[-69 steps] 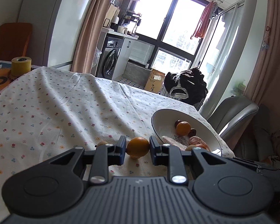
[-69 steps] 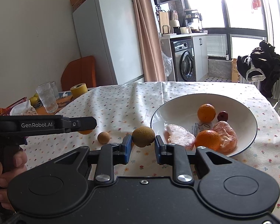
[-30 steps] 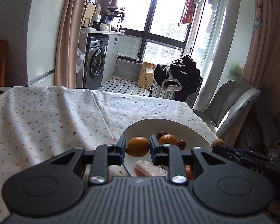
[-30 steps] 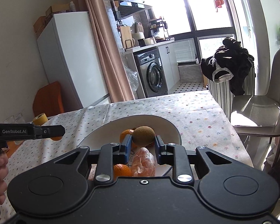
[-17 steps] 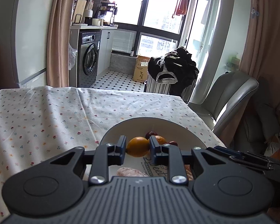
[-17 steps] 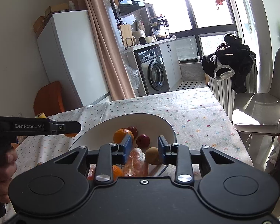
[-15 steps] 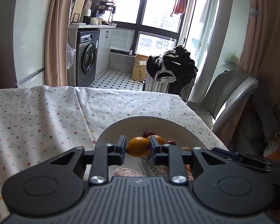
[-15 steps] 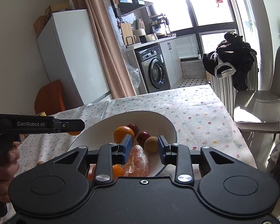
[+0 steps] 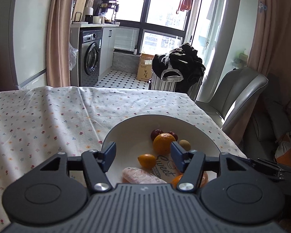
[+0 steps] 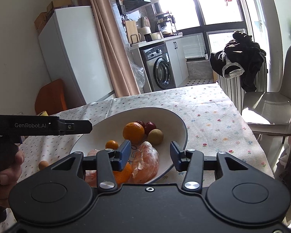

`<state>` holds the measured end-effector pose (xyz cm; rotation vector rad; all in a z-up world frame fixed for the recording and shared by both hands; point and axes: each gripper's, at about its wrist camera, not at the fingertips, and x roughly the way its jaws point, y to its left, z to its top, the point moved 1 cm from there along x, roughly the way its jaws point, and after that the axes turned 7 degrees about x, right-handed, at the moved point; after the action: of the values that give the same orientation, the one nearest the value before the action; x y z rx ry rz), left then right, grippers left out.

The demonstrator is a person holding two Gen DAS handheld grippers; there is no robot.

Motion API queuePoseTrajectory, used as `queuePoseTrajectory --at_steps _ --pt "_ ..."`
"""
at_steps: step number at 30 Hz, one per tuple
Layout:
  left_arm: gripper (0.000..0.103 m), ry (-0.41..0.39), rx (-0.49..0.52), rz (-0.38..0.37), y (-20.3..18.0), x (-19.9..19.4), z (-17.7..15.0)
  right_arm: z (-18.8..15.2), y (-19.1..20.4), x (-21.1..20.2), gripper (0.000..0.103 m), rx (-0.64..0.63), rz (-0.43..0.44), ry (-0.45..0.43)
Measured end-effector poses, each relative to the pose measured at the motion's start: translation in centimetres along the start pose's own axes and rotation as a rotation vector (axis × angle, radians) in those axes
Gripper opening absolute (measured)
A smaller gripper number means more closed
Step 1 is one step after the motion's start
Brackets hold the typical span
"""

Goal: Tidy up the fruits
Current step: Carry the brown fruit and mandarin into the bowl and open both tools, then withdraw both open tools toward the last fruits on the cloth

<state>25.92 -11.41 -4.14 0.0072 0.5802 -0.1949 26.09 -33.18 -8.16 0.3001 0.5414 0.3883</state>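
A white bowl (image 9: pixel 126 128) (image 10: pixel 176 120) on the flowered tablecloth holds several fruits. A small orange fruit (image 9: pixel 146 160) (image 10: pixel 112 144) lies in it, loose, just past my left gripper (image 9: pixel 142 153), which is open and empty over the bowl's near rim. A brown kiwi (image 9: pixel 184 144) (image 10: pixel 155 136) rests beside a large orange (image 9: pixel 164 143) (image 10: pixel 133 132) and dark red fruits (image 9: pixel 156 133) (image 10: pixel 150 126). A peeled citrus (image 10: pixel 145 162) lies under my right gripper (image 10: pixel 149 154), which is open and empty above the bowl. The left gripper's finger (image 10: pixel 73 127) shows at left.
A small brown fruit (image 10: pixel 43 164) lies on the cloth left of the bowl. A wrapped pink piece (image 9: pixel 143 175) sits at the bowl's near side. A grey chair (image 9: pixel 240 95) stands past the table's right edge. A hand (image 10: pixel 3 167) holds the left gripper.
My left gripper has opened and let the small orange fruit drop into the bowl. My right gripper released the kiwi earlier and has opened wider; the kiwi now rests by the large orange.
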Motion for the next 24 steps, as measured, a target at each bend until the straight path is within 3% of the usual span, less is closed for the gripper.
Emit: queuePoseTrajectory --at_steps 7,24 --pt "0.076 -0.011 -0.017 0.088 1.5 -1.5 -1.2 -0.5 1.4 -0.1 0.06 -0.027 0.018 0.01" --pt "0.091 -0.023 -0.115 0.154 5.4 -5.1 -3.6 -1.4 5.1 -0.2 0.092 -0.055 0.049 0.01"
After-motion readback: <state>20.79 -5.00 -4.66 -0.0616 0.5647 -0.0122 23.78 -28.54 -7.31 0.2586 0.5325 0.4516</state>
